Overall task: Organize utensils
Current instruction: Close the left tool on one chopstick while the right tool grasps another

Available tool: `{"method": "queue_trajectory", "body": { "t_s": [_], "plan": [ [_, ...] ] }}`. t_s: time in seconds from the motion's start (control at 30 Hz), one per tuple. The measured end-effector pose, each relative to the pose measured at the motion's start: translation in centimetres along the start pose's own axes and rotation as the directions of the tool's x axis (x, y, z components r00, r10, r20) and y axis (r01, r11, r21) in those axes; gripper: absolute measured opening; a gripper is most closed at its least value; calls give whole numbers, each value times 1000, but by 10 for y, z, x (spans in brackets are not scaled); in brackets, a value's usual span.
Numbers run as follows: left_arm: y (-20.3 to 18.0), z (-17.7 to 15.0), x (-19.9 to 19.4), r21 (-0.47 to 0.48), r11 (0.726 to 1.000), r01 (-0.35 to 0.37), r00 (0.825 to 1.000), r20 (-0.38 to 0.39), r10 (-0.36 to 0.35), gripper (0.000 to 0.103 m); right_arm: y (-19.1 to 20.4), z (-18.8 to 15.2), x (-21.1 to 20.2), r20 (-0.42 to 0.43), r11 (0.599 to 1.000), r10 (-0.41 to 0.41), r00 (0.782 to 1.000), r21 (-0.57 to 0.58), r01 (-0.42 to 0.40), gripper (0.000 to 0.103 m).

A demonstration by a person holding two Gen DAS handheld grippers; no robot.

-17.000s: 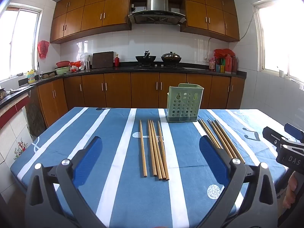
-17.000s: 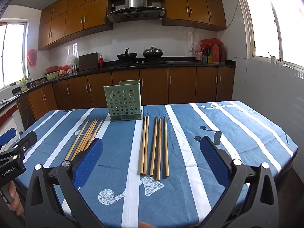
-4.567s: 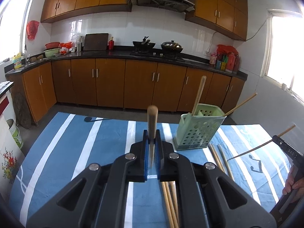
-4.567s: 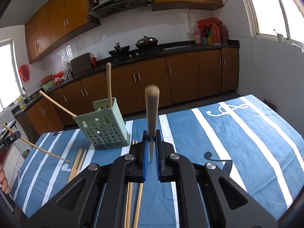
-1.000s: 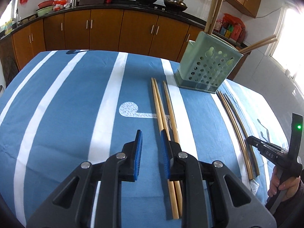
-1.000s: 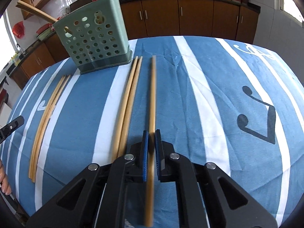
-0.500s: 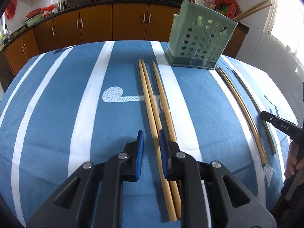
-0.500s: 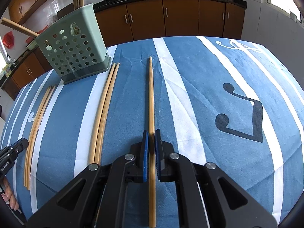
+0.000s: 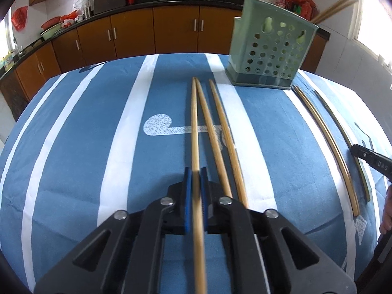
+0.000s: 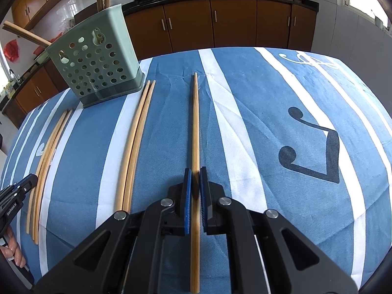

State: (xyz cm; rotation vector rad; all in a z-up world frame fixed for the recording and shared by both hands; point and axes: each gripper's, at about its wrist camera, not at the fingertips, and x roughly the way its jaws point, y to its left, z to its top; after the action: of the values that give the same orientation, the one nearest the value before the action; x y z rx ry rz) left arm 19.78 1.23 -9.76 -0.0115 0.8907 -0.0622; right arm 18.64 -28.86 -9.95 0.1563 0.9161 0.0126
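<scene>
At the bottom centre of the left wrist view, the left gripper [image 9: 195, 178] has its blue-padded fingers [image 9: 187, 196] closed on a wooden chopstick [image 9: 194, 132] that runs from the lower edge up toward the middle of the frame. Just to its right, two more chopsticks [image 9: 220, 132] lie on the blue-and-white striped cloth of the counter [image 9: 73, 134], fanning slightly apart toward the near end. Farther right, a curved-looking pair of chopsticks [image 9: 325, 142] lies along the right side of the frame, with the tip of the other gripper showing at the right edge. At the upper right stands the green perforated utensil holder [image 9: 269, 56], with chopsticks already leaning out of its top.

At the bottom centre of the right wrist view, the right gripper [image 10: 195, 183] has its fingers [image 10: 187, 196] closed on a single chopstick [image 10: 195, 122] lying straight up the frame. To the left lie a pair of chopsticks [image 10: 137, 142], and farther left another bundle [image 10: 46, 156] near the frame's left edge. The utensil holder [image 10: 98, 58] stands at the upper left.
</scene>
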Motion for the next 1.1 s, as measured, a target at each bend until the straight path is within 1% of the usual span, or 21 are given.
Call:
{"method": "queue_trajectory", "body": {
  "t_s": [0.1, 0.2, 0.27, 0.4, 0.57, 0.77, 1.1],
  "plan": [
    [10, 5, 3, -29, 999, -28, 1000, -1, 28, 8, 2, 1, 1, 1, 1000, -3, 1000, -16, 3, 8],
    [29, 14, 8, -64, 996, -61, 998, -9, 61, 8, 5, 5, 4, 1, 1000, -7, 1000, -31, 7, 8],
    [39, 17, 9, -75, 995, -69, 998, -11, 68, 8, 6, 7, 6, 6, 999, -18, 1000, -40, 19, 8],
    [51, 18, 10, -86, 995, -52, 999, -2, 52, 8, 5, 11, 10, 23, 998, -42, 999, -47, 43, 8],
    [51, 17, 9, -88, 995, -41, 999, 5, 41, 9, 6, 7, 9, 52, 996, -52, 997, -63, 55, 8],
    [55, 17, 9, -109, 994, -17, 1000, 8, 18, 10, 0, 7, 9, 51, 999, -21, 998, -29, 23, 8],
    [57, 17, 9, -121, 993, -2, 1000, 9, 3, 10, 0, 8, 9, 51, 1000, -15, 999, -23, 16, 8]
  ]
}}
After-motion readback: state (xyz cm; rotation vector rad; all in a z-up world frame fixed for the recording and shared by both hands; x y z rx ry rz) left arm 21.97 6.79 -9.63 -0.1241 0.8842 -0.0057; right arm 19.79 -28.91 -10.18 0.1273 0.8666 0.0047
